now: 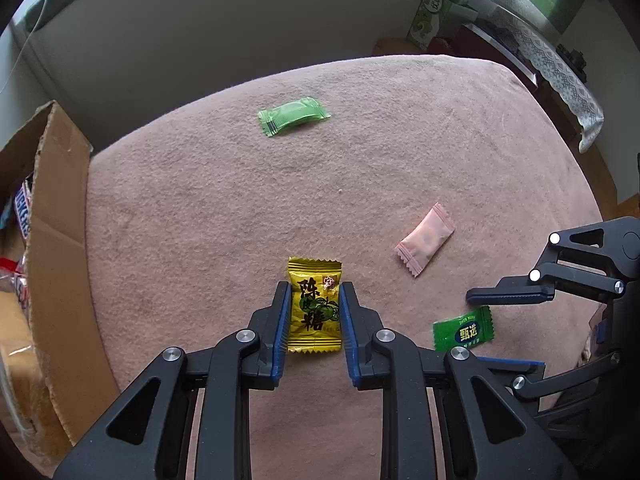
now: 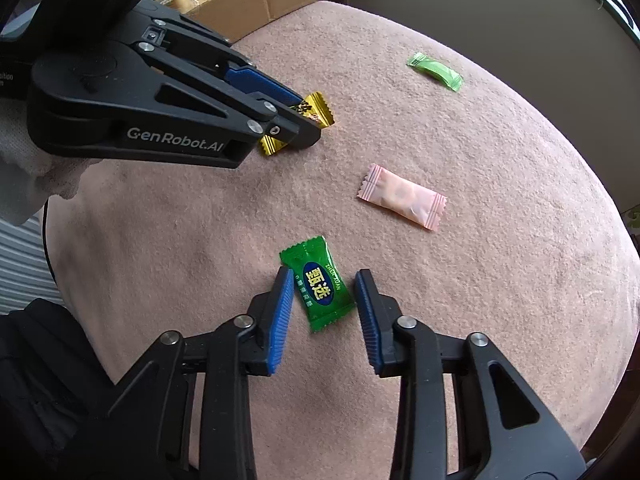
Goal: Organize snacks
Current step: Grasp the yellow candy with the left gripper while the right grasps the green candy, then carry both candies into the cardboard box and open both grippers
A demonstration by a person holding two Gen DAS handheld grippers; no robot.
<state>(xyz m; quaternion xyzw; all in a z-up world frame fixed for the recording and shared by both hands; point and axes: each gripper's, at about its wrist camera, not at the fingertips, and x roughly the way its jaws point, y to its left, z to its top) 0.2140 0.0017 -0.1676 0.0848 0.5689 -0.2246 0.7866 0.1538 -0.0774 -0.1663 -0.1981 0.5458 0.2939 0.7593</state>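
Observation:
My left gripper [image 1: 314, 292] has its pads against both sides of a yellow candy packet [image 1: 314, 306], which lies on the pink cloth; it also shows in the right wrist view [image 2: 316, 110]. My right gripper [image 2: 324, 280] is open around a dark green candy [image 2: 318, 282] without touching it; the candy also shows in the left wrist view [image 1: 464, 330]. A pink packet [image 1: 426, 240] [image 2: 402, 196] and a light green packet [image 1: 294, 115] [image 2: 436, 71] lie farther out on the cloth.
A cardboard box [image 1: 56, 248] [image 2: 256, 0] holding several snacks stands at the cloth's left edge. The pink cloth [image 1: 240, 200] covers a rounded surface. A wall, a green box [image 1: 434, 12] and a lace-covered cabinet [image 1: 552, 64] lie beyond it.

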